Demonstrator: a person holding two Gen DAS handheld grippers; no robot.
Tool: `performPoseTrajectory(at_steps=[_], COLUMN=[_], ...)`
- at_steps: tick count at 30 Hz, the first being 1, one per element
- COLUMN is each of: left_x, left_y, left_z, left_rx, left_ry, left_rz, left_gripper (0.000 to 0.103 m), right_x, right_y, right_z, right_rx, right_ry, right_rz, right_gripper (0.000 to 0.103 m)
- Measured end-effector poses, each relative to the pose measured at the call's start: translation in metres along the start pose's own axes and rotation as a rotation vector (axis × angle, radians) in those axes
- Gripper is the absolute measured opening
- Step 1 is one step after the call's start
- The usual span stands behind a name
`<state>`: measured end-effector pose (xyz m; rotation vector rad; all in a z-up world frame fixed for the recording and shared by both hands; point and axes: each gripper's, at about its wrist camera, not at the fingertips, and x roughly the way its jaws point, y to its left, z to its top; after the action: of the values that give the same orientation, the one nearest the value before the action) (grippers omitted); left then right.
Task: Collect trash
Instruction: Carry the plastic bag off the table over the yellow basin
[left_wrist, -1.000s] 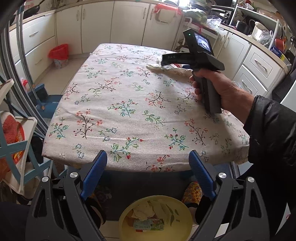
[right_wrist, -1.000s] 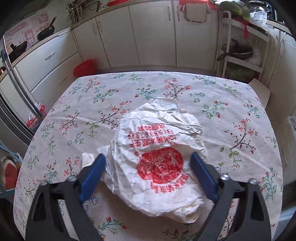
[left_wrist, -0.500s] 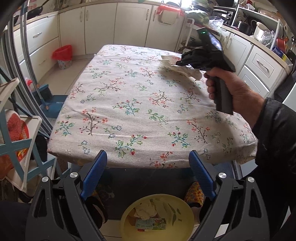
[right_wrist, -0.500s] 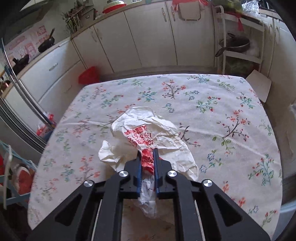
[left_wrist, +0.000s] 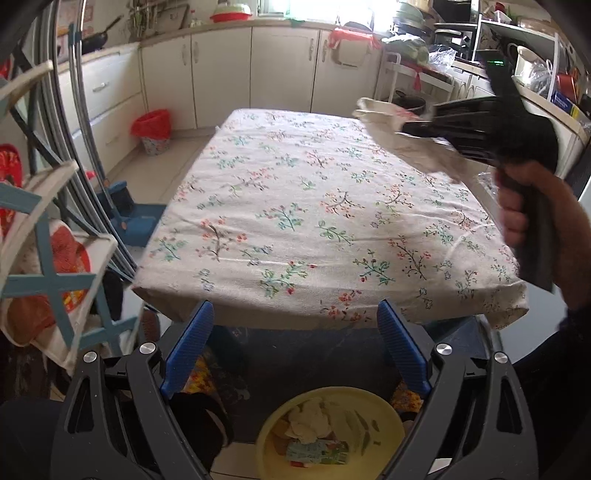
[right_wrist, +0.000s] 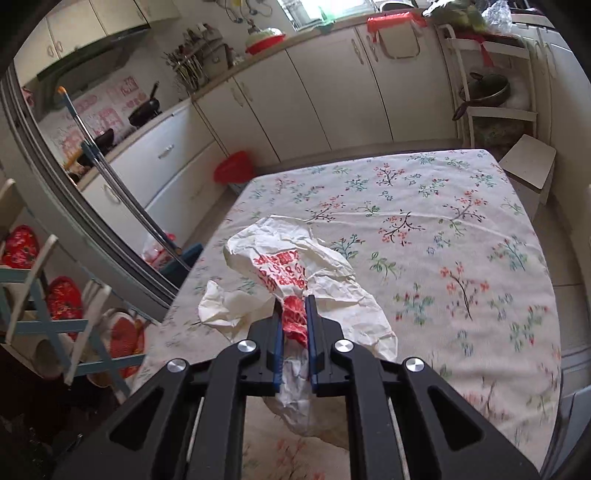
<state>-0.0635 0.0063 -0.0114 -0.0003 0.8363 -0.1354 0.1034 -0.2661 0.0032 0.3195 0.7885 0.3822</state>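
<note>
My right gripper (right_wrist: 293, 306) is shut on a crumpled white paper bag with red print (right_wrist: 295, 269) and holds it above the floral tablecloth (right_wrist: 443, 258). In the left wrist view the bag (left_wrist: 399, 140) hangs from the right gripper (left_wrist: 410, 127) over the table's far right side. My left gripper (left_wrist: 295, 332) is open and empty, below the table's near edge (left_wrist: 295, 295). A yellow basin (left_wrist: 328, 435) with scraps of trash sits on the floor right under it.
A red-lined bin (left_wrist: 151, 129) stands on the floor by the far-left cabinets. A blue-framed folding chair (left_wrist: 48, 258) is at the left, with a blue dustpan (left_wrist: 136, 221) beside the table. A shelf rack (right_wrist: 491, 96) stands at the far right.
The right gripper closed on the paper bag and lifted it off the table. The left gripper stayed open below the table edge above the basin.
</note>
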Motion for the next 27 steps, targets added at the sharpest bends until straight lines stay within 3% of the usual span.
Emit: performPoseTrajectory(at_steps=[10, 19, 27], left_x=[-0.005, -0.007, -0.013], left_y=[-0.002, -0.004, -0.001], left_z=[0.002, 0.001, 0.000], left_rx=[0.020, 0.040, 0.041], left_ry=[-0.047, -0.063, -0.084], left_rz=[0.040, 0.060, 0.088], left_gripper=[0.086, 0.086, 0.087], right_x=[-0.045, -0.060, -0.065], right_y=[-0.003, 0.002, 0.015], right_z=[-0.053, -0.078, -0.126], right_rx=[0.108, 0.153, 0.155], right_ry=[-0.039, -0.046, 0.034], right_rz=[0.080, 0.147, 0.178], right_gripper=[0.012, 0.012, 0.012])
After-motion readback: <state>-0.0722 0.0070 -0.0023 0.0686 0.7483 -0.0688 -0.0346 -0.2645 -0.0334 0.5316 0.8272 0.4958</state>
